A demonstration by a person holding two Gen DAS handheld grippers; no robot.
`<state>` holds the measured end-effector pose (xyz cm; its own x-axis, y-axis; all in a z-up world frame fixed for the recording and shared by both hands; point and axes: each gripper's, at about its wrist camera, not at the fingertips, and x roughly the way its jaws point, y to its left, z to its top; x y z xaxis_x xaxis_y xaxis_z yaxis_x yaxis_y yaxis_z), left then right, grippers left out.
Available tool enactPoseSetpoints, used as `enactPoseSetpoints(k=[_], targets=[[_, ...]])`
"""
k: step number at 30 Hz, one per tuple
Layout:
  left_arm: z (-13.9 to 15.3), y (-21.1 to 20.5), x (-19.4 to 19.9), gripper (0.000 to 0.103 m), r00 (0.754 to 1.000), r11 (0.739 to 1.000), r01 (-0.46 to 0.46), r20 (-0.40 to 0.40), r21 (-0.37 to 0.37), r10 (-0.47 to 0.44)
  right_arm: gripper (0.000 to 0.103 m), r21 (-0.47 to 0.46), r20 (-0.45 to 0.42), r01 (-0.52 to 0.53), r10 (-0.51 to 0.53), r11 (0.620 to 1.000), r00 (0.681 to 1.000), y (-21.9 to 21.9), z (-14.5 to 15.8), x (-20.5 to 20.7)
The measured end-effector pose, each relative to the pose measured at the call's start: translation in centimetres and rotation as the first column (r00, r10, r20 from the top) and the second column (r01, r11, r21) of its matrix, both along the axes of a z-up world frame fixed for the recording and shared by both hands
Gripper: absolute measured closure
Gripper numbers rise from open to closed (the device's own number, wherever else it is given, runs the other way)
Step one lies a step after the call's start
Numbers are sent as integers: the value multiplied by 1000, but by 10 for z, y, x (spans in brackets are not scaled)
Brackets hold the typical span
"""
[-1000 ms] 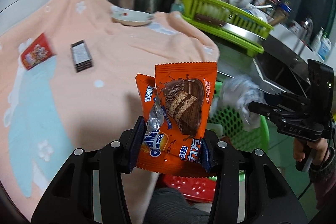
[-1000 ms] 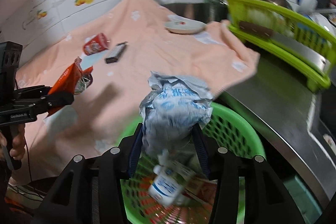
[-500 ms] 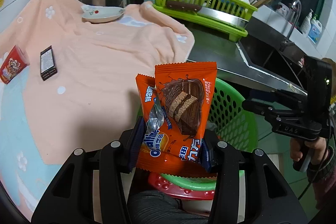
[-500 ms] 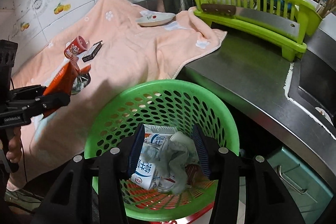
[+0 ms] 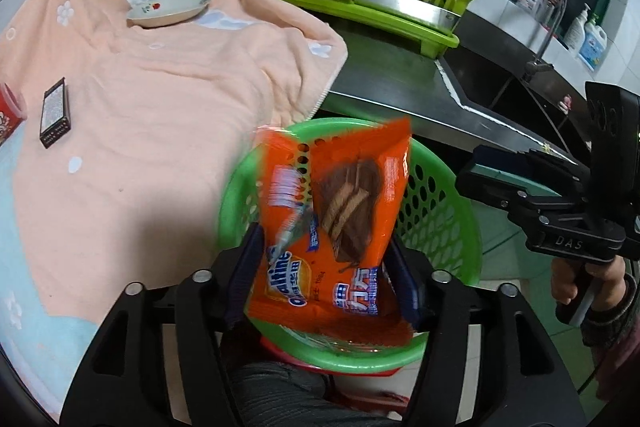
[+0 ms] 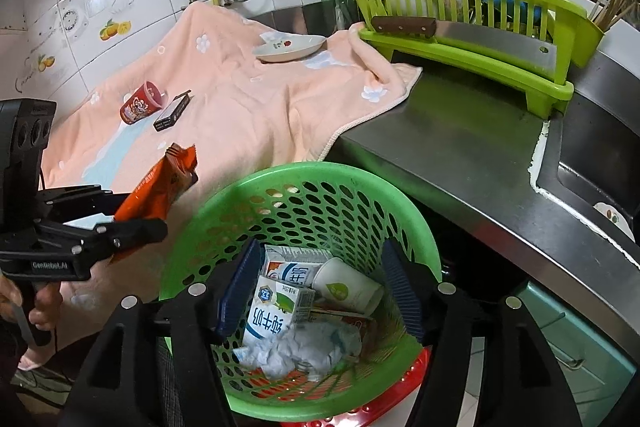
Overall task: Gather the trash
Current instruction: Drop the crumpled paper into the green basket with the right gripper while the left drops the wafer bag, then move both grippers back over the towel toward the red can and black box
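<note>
My left gripper has orange snack wrappers between its jaws, above the green perforated basket. The wrappers look blurred and tilted, and the jaws stand wider than before, so the hold is unclear. My right gripper is open and empty over the basket, which holds milk cartons, a paper cup and crumpled paper. The left gripper with the wrappers shows at the left of the right wrist view. A red cup and a black box lie on the peach towel.
A white dish sits at the towel's far edge. A green dish rack with a cleaver stands on the steel counter. A sink lies to the right. A red stool bears the basket.
The right gripper has let the crumpled paper fall into the basket and stands open. The left gripper moved right over the basket; its jaws widened and the wrappers tilted and blurred.
</note>
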<state>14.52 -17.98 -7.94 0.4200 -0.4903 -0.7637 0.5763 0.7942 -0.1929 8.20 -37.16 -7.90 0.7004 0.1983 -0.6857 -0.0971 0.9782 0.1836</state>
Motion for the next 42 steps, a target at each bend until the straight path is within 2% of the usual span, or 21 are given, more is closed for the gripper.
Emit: enactPoseSetpoints(k=[8, 16, 23, 33, 42], targets=[[1, 9, 2, 33, 1000, 1000, -9, -6, -16, 9, 41, 6, 2, -17, 17, 1000, 1000, 5, 1, 6], [9, 27, 8, 32, 999, 999, -49, 10, -13, 50, 36, -9, 23, -56, 56, 998, 998, 20, 10, 16], [22, 62, 23, 32, 992, 993, -122, 42, -6, 122, 31, -8, 32, -114, 114, 993, 993, 44, 18, 36], [38, 135, 60, 32, 959, 961, -273, 94, 38, 269, 29, 31, 25, -214, 213, 976, 977, 93, 29, 88], [47, 201, 96, 32, 911, 912, -404, 120, 69, 395, 29, 12, 22, -303, 302, 953, 953, 159, 38, 149]])
